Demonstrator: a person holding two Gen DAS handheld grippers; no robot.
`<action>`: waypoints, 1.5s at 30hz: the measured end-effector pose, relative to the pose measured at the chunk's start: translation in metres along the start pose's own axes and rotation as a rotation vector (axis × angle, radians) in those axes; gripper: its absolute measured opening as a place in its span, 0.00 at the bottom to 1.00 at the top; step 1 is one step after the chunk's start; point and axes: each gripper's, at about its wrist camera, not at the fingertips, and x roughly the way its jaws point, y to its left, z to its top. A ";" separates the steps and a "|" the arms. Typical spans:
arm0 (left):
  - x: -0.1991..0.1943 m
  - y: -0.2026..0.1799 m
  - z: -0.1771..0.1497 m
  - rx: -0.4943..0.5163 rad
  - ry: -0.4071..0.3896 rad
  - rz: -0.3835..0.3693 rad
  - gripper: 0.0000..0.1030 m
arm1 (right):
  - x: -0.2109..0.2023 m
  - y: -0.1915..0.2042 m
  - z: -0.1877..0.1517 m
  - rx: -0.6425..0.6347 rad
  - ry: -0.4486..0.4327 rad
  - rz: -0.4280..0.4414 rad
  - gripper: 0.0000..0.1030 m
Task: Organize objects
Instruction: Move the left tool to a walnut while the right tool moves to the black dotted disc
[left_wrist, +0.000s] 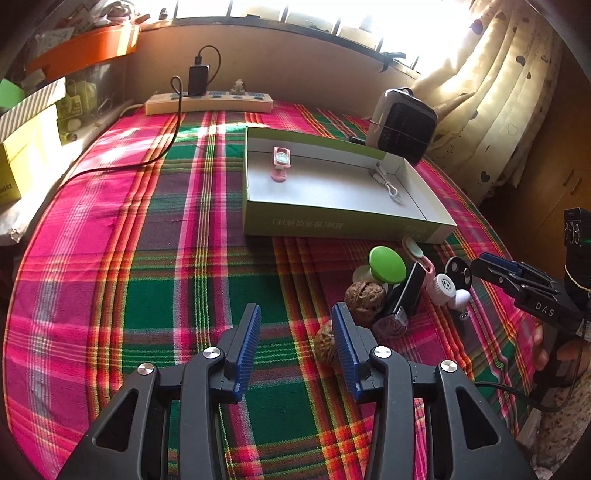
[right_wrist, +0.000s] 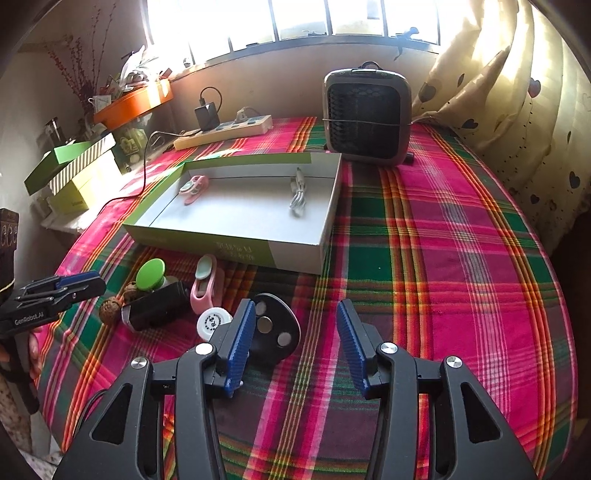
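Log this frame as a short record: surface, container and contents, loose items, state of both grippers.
surface: plaid tablecloth
container: open green-sided box, on the cloth
in box: pink clip and coiled white cable, apart from each other
loose items: cluster in front of the box, including green-capped item, black disc with magnets, walnuts, second pink clip
left gripper: jaws open, holding nothing, near the walnuts
right gripper: jaws open, holding nothing, beside the disc
background: small heater, power strip
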 end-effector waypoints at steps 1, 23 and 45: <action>0.000 -0.001 -0.002 0.002 0.003 -0.008 0.39 | 0.001 -0.001 -0.001 0.000 0.004 0.007 0.46; 0.009 -0.020 -0.014 0.081 0.063 -0.058 0.44 | 0.024 0.000 -0.008 -0.002 0.076 0.076 0.49; 0.015 -0.031 -0.016 0.151 0.053 0.023 0.44 | 0.029 0.013 -0.007 -0.084 0.072 -0.001 0.49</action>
